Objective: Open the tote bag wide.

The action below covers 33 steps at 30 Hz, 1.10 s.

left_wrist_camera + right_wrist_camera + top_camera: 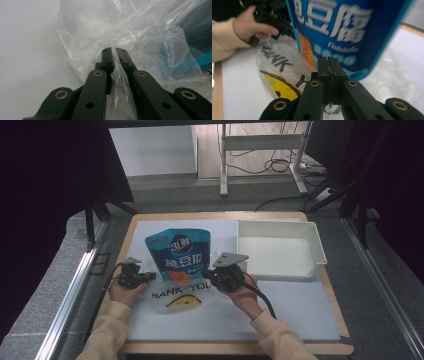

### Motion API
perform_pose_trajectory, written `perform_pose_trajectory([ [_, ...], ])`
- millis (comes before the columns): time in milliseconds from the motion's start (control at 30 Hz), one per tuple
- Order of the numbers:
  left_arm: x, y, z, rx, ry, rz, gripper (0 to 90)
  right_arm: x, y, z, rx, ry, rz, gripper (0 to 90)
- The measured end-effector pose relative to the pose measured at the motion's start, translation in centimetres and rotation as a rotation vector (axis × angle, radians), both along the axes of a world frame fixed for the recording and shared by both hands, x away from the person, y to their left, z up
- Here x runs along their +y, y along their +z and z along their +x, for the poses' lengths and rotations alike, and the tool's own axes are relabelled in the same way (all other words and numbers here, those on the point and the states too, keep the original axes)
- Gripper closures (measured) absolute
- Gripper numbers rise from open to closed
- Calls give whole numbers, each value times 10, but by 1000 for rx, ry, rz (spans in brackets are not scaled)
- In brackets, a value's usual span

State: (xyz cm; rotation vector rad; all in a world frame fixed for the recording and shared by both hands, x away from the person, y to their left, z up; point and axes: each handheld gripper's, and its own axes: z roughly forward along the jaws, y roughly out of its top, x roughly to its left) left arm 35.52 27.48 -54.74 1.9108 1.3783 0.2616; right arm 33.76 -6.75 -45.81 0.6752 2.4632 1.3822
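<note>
Two forearms in cream sleeves enter from the bottom of the high view, each hand holding a gripper. At the lower left of centre is the left gripper (pixel 134 276), and the right gripper (pixel 226 274) is just right of centre, with a grey three-cornered plate on top. Between them, on the white table mat (pixel 300 315), lies a clear plastic bag (pixel 177 296) printed with dark letters and a yellow face. A blue snack pouch (pixel 179 254) sits with its lower end in this bag and its top towards the upper middle of the frame.

In the left gripper view, the jaws are nearly closed and pinch a fold of the clear plastic bag (pixel 117 80). In the right gripper view, the jaws are pressed together on the bag's film, just below the blue snack pouch (pixel 342 32). A white tray (pixel 312 240) stands at the right of the centre.
</note>
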Motion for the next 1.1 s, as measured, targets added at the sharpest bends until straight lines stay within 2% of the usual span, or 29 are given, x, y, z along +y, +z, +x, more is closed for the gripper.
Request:
perform_pose_trajectory([
  [33, 0, 0, 0, 0, -1, 0, 858, 8, -10, 3, 9, 9, -32, 889],
  [67, 0, 0, 0, 0, -1, 0, 859, 8, -10, 3, 9, 9, -32, 889],
  [100, 0, 0, 0, 0, 1, -2, 859, 14, -20, 6, 14, 16, -69, 889],
  [133, 0, 0, 0, 0, 1, -3, 859, 14, -20, 6, 14, 16, -69, 889],
  [167, 0, 0, 0, -2, 2, -5, 859, 19, -32, 8, 31, 21, -102, 889],
  [200, 0, 0, 0, -2, 2, -5, 859, 19, -32, 8, 31, 21, -102, 889],
  [233, 0, -1, 0, -2, 3, -6, 859, 23, -44, 10, 45, 18, -133, 889],
  [367, 0, -1, 0, -2, 3, -5, 860, 25, -60, 12, 76, 24, -165, 890],
  [567, 1, -1, 0, -1, 0, -9, 859, 30, -71, 3, 145, 87, -149, 890],
  [733, 3, -2, 1, 4, 1, -29, 860, 32, -79, -10, 155, 121, -179, 891],
  [1100, 3, -2, 1, 0, 0, -28, 861, 28, -77, -12, 164, 127, -149, 890],
])
